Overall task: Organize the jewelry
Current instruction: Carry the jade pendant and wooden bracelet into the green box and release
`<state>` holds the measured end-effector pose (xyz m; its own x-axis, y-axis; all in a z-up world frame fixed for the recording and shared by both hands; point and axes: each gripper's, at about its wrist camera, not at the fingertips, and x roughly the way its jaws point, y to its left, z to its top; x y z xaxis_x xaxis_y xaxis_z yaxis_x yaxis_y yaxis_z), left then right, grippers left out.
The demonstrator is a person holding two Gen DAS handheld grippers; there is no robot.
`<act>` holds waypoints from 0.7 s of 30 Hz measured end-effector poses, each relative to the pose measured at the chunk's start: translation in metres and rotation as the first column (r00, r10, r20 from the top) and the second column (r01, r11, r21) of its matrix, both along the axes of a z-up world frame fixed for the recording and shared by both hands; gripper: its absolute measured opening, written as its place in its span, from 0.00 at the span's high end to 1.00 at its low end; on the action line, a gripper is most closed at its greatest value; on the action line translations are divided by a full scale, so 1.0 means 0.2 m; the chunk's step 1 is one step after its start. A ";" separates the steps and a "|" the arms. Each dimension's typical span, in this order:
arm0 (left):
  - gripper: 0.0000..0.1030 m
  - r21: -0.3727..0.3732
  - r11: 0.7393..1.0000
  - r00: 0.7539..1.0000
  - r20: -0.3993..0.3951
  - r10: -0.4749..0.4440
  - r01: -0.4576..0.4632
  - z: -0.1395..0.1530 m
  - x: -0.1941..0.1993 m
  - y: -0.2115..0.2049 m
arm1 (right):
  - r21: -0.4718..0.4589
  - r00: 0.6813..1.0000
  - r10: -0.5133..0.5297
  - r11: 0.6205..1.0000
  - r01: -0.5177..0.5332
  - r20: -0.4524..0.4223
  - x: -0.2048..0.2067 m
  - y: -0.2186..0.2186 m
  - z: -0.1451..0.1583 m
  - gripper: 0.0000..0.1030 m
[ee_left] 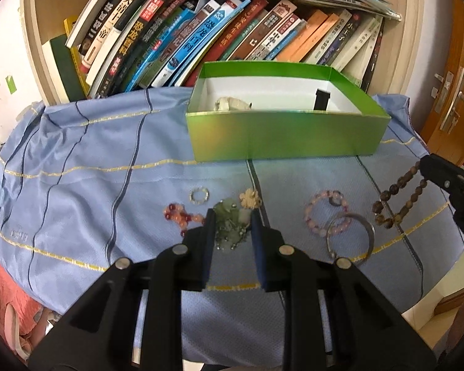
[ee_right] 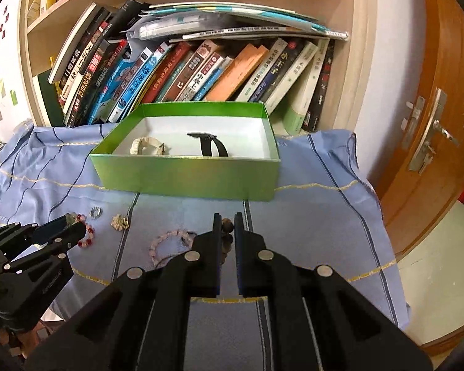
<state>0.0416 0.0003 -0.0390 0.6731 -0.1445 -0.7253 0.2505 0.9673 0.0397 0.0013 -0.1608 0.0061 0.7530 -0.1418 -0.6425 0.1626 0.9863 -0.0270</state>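
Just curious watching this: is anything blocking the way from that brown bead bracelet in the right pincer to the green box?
Nothing visible does. The right gripper pinches the brown bead bracelet, and only bare blue cloth lies between it and the open green box; just the front wall to lift over.

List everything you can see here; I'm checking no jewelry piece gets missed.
Green box: 1, open, back of cloth.
White bracelet: 1, in box.
Black strap: 1, in box.
Clear ring: 1, on cloth.
Red bead bracelet: 1, left.
Green jade piece: 1, between left fingers.
Cream flower: 1.
Pink bracelets: apparently 2.
Silver bangle: 1.
Brown bead strand: 1, gripped.
Blue cloth: 1.
Books: many, shelf.
Left gripper: open.
Right gripper: shut.
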 end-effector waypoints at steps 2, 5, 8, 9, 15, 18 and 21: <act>0.78 -0.013 1.000 1.000 0.011 -0.007 0.007 0.05 0.03 0.00 | -0.006 0.999 -0.007 1.000 0.007 0.031 0.03 0.00 0.04 0.92; 0.78 -0.031 1.000 0.998 0.055 -0.003 0.005 0.15 0.11 0.00 | -0.016 0.996 -0.015 1.000 0.017 0.086 0.07 0.00 0.14 0.92; 0.78 -0.042 0.999 0.994 0.107 0.002 0.002 0.27 0.21 -0.01 | -0.018 0.987 -0.023 0.999 0.026 0.162 0.12 -0.03 0.28 0.92; 0.78 -0.050 0.999 0.992 0.125 0.008 -0.001 0.32 0.25 -0.02 | -0.022 0.982 -0.028 0.999 0.032 0.186 0.14 -0.04 0.33 0.92; 0.78 -0.058 0.998 0.985 0.174 0.013 -0.003 0.51 0.49 -0.12 | -0.013 0.967 -0.030 0.999 0.034 0.255 0.34 -0.12 0.56 0.92; 0.78 -0.047 0.999 0.992 0.120 0.031 -0.026 0.48 0.67 -0.18 | 0.023 0.977 -0.055 0.998 0.051 0.207 0.50 -0.18 0.53 0.92; 0.78 -0.027 0.999 0.999 0.033 0.031 -0.030 0.35 0.83 -0.23 | 0.040 0.993 -0.053 0.998 0.049 0.108 0.68 -0.21 0.39 0.92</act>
